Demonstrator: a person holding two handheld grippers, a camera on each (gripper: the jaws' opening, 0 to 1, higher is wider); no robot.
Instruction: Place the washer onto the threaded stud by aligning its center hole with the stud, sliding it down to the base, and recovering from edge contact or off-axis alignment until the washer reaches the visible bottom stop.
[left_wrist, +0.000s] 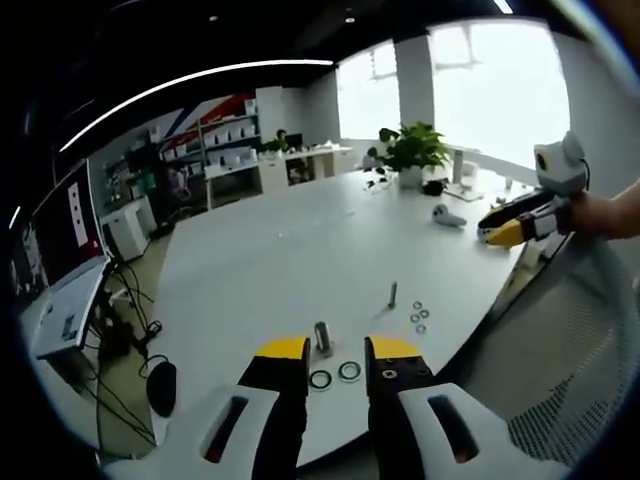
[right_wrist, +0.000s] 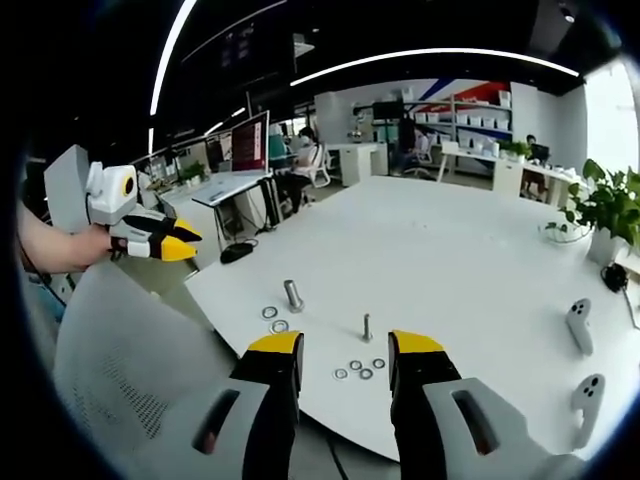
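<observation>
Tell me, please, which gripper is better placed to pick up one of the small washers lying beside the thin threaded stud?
The right gripper, probably: its open yellow-tipped jaws frame the cluster of small metal washers and the thin threaded stud on the white table. The left gripper faces the thicker stud and two larger rings.

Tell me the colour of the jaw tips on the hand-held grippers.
Yellow, over black jaws; clearest in the right gripper view on the right hand-held gripper.

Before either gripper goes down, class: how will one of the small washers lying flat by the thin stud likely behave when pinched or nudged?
The small washers lie flat on the smooth white table, so one would probably slide rather than lift. They look thin, likely light and stiff, hard for the wide right gripper to catch by the edge. Set on edge, one might roll toward the thin stud.
</observation>
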